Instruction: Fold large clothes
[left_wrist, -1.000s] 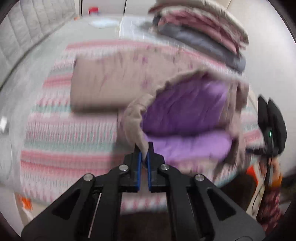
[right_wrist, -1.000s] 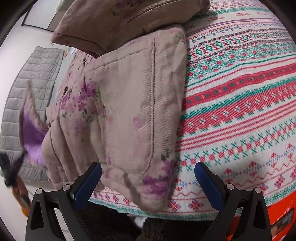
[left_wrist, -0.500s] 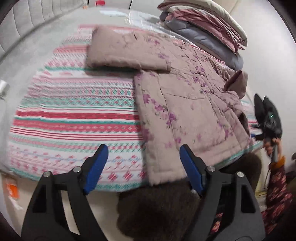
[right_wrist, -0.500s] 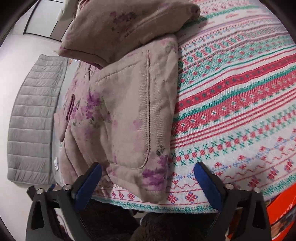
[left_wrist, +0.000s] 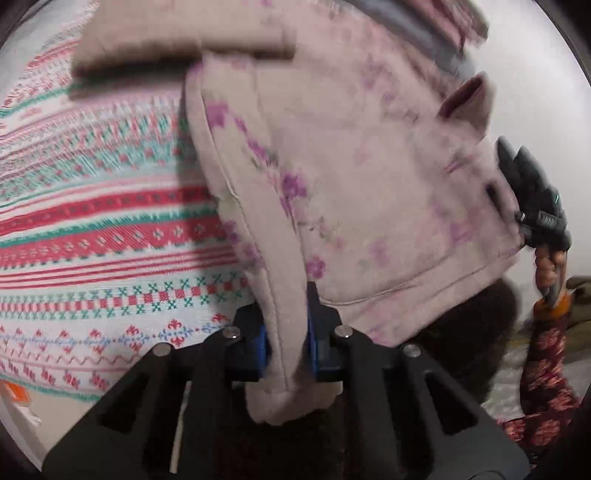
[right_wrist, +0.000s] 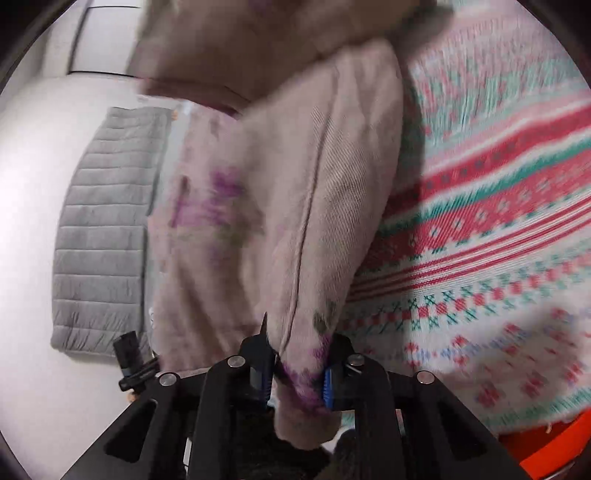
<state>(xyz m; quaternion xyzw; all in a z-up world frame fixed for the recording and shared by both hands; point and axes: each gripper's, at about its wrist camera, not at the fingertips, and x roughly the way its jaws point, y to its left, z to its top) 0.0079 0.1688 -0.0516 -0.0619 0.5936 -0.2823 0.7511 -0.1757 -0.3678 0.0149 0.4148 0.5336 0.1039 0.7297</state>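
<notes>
A padded beige jacket (left_wrist: 351, 177) with purple flowers lies flat on a striped bedspread (left_wrist: 92, 229), one sleeve (left_wrist: 177, 40) folded across its top. My left gripper (left_wrist: 286, 332) is closing on the jacket's near hem at its left corner, and the blue pads press the thick edge. In the right wrist view the jacket (right_wrist: 295, 206) runs away from me, and my right gripper (right_wrist: 297, 365) is closing on the hem's other corner, with the cloth pinched between its pads. The view is motion-blurred.
The bedspread (right_wrist: 498, 221) reaches the bed's near edge under both grippers. A grey quilted pad (right_wrist: 99, 229) lies on the floor to the left. A person's hand (left_wrist: 550, 273) and patterned sleeve (left_wrist: 543, 376) show at the right. Something orange (right_wrist: 554, 443) sits below the bed edge.
A second ago the left gripper held the jacket front up, showing purple lining; it let go and the jacket lay flat. Both grippers then stood open and have now closed on the hem, the left one lower.
</notes>
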